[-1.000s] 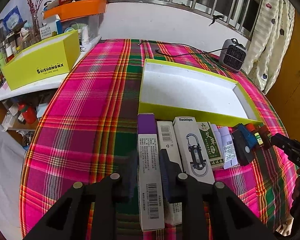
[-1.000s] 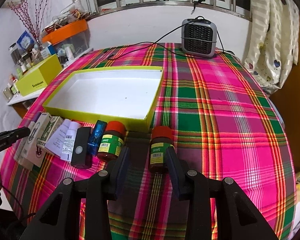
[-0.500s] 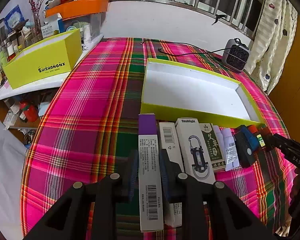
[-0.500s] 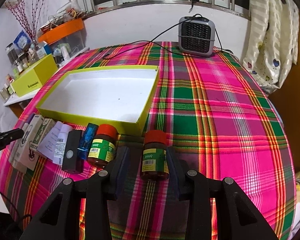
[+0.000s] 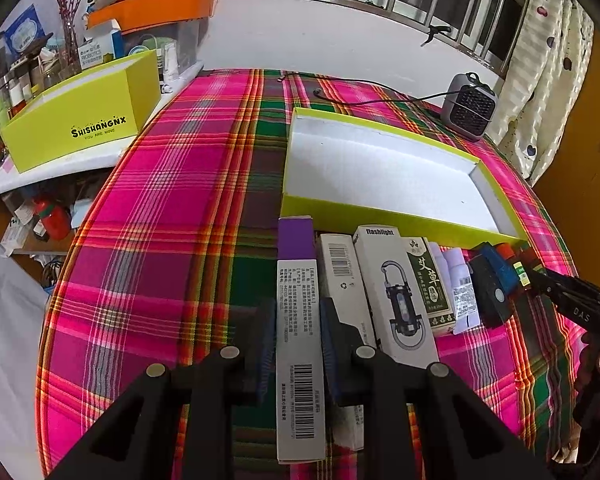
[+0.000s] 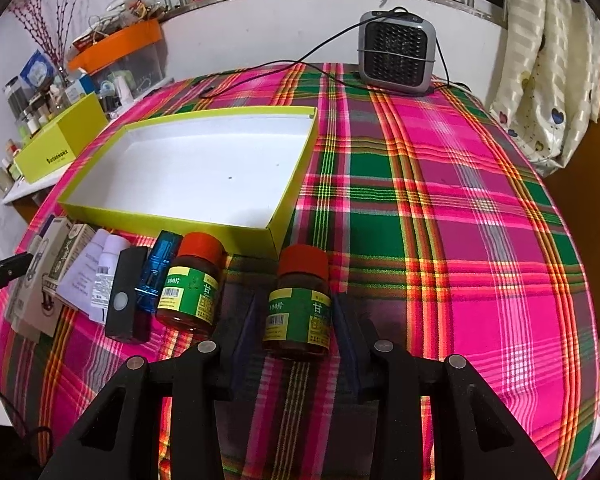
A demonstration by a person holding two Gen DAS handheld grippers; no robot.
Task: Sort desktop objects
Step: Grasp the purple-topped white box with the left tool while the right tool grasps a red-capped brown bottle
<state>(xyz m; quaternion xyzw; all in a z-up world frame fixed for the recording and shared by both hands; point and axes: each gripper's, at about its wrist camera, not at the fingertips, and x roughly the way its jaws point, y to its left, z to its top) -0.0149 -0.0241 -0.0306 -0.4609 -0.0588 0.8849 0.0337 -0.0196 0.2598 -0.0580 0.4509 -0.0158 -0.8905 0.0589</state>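
Observation:
My left gripper (image 5: 299,344) is shut on a long purple-and-grey box (image 5: 298,304), the leftmost of a row of things on the plaid tablecloth. A brown bottle with a red cap (image 6: 298,304) stands between the fingers of my right gripper (image 6: 296,328). Those jaws are closing, and a thin gap shows on each side of the bottle. A second such bottle (image 6: 194,284) stands just to its left. Behind the row lies an open yellow-green tray (image 5: 400,224) (image 6: 172,220) with a bare white floor.
The row also holds a flashlight box (image 5: 396,296), a green herbal box (image 5: 428,280), a blue item (image 6: 156,272) and a black item (image 6: 124,296). A small grey heater (image 6: 396,56) with its cable stands at the far edge. A yellow box (image 5: 80,120) sits on a side shelf.
My right gripper has slid forward so the bottle sits deeper between its fingers, and the jaws have narrowed a little. The left gripper keeps its hold and has not moved.

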